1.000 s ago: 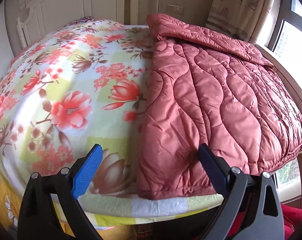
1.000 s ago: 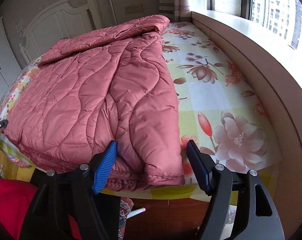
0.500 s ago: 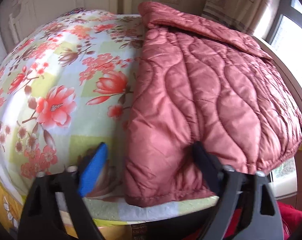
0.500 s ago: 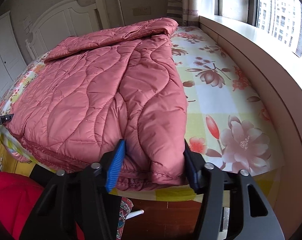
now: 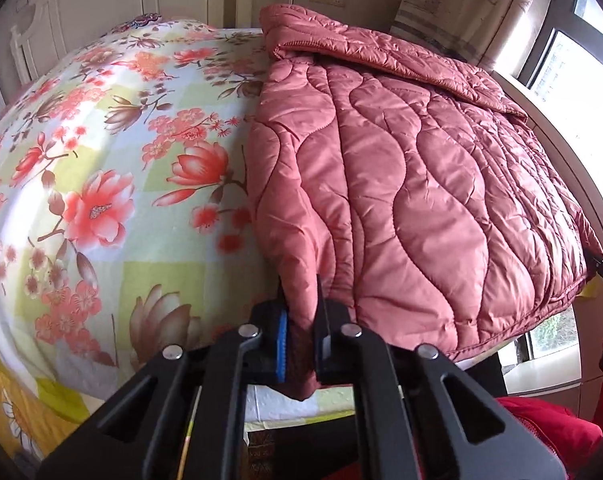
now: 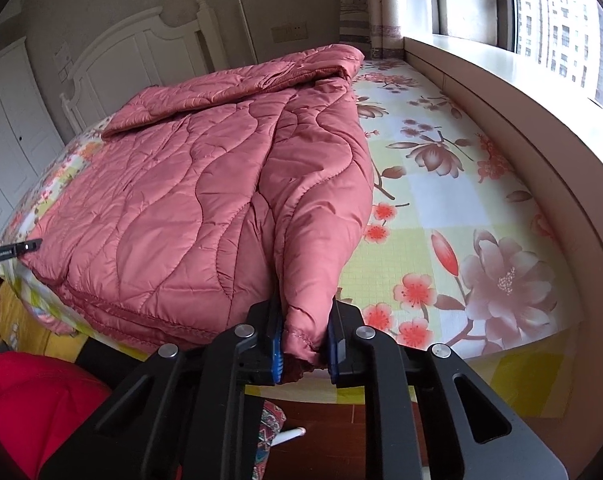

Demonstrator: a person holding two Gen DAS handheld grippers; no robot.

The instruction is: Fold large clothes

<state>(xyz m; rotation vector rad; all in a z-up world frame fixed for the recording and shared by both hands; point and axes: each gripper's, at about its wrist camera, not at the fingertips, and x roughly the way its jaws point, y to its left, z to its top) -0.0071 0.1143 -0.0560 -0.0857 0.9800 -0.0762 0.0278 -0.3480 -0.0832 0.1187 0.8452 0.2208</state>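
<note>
A large pink quilted coat (image 5: 413,184) lies folded lengthwise on the floral bed sheet (image 5: 101,184), its hem at the near bed edge. My left gripper (image 5: 301,344) is shut on the coat's near left hem corner. My right gripper (image 6: 303,344) is shut on the near right hem corner of the coat (image 6: 205,200). The hood end lies far away by the headboard. The other gripper's tip (image 6: 13,250) shows at the left edge of the right wrist view.
A white headboard (image 6: 141,48) stands at the far end of the bed. A window sill (image 6: 501,80) runs along the right side. Floral sheet (image 6: 461,208) lies bare on both sides of the coat. Red clothing (image 6: 33,400) is below, near the bed edge.
Both grippers moved in onto the coat's near hem and closed on its two corners; they were open a second ago.
</note>
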